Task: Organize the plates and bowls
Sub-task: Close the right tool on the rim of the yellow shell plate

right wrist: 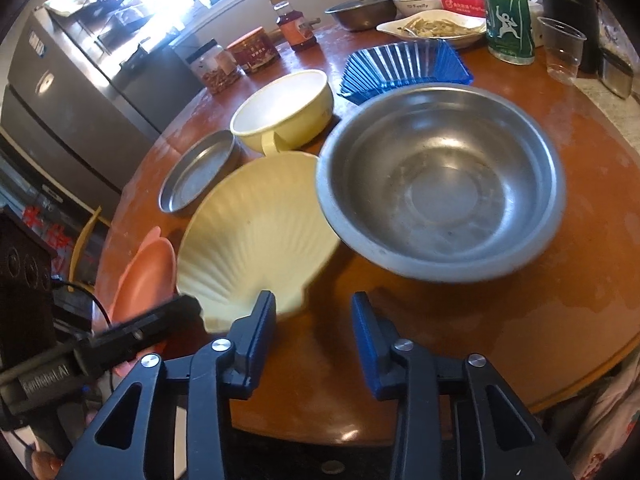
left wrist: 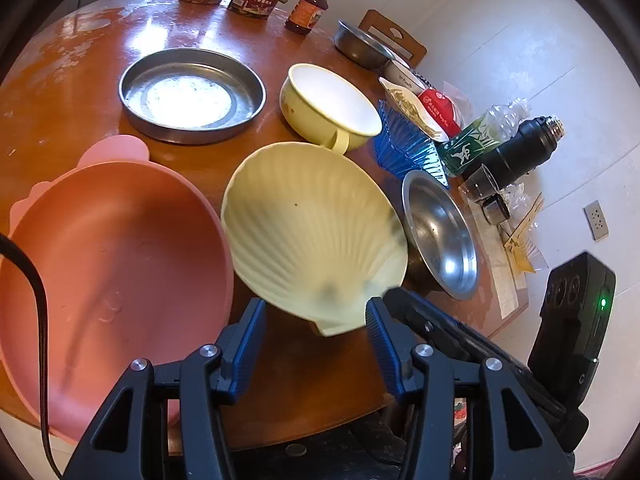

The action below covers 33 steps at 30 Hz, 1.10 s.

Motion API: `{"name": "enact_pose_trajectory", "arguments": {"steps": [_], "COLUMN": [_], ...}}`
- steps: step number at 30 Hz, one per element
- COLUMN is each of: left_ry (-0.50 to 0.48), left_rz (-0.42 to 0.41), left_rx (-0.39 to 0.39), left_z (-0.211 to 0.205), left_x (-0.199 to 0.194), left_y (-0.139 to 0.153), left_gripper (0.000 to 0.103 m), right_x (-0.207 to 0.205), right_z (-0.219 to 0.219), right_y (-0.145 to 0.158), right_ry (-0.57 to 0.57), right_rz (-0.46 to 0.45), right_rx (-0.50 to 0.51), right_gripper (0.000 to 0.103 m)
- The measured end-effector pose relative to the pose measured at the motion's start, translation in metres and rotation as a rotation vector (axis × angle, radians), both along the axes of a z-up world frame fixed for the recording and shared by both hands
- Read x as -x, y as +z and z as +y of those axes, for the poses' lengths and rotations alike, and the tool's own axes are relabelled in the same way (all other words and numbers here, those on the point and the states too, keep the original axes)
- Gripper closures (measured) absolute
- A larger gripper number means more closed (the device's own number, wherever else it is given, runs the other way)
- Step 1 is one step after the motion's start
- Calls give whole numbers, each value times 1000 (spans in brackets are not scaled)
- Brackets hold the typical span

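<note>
On a round wooden table [left wrist: 248,52], a pink dish [left wrist: 116,264] sits beside a shell plate [left wrist: 312,224] and a steel bowl [right wrist: 440,184]. The left gripper [left wrist: 316,328] hovers part-open at the shell plate's near lip; the right gripper [right wrist: 314,320] stands narrow, empty. Judged next: pinch the lip, then stack.

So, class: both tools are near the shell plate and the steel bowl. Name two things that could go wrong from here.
1. The shell plate sits tilted, its rim against the steel bowl; a nudge from the left tool, which straddles its hinge end, might tip or slide it.
2. The bowl overlaps the plate's edge, so lifting the plate could drag the bowl toward the blue dish.
</note>
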<state>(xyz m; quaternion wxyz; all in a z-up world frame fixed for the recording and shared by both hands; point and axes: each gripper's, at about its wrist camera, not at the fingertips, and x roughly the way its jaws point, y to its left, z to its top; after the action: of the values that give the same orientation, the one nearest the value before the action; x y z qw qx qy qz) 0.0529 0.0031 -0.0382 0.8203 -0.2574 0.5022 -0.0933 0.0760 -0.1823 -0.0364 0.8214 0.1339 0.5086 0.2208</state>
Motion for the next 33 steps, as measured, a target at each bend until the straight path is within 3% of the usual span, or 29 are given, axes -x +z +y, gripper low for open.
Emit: {"name": "enact_pose_trajectory", "arguments": {"steps": [3, 10, 19, 33], "left_ry": [-10, 76, 110, 60], "left_rz": [16, 24, 16, -2], "left_rx": [13, 15, -49, -128], "left_z": [-2, 9, 22, 30], "left_x": [-4, -15, -30, -17], "left_y": [-5, -12, -17, -12], "left_gripper": [51, 57, 84, 85], "right_x": [-5, -14, -14, -9], "right_z": [5, 12, 19, 38], "right_y": [-1, -10, -11, -5], "right_ry": [-11, -29, -13, 46], "right_rz": [-8, -11, -47, -73], "right_rx": [-5, 2, 44, 81], "right_gripper": [72, 84, 85, 86]}}
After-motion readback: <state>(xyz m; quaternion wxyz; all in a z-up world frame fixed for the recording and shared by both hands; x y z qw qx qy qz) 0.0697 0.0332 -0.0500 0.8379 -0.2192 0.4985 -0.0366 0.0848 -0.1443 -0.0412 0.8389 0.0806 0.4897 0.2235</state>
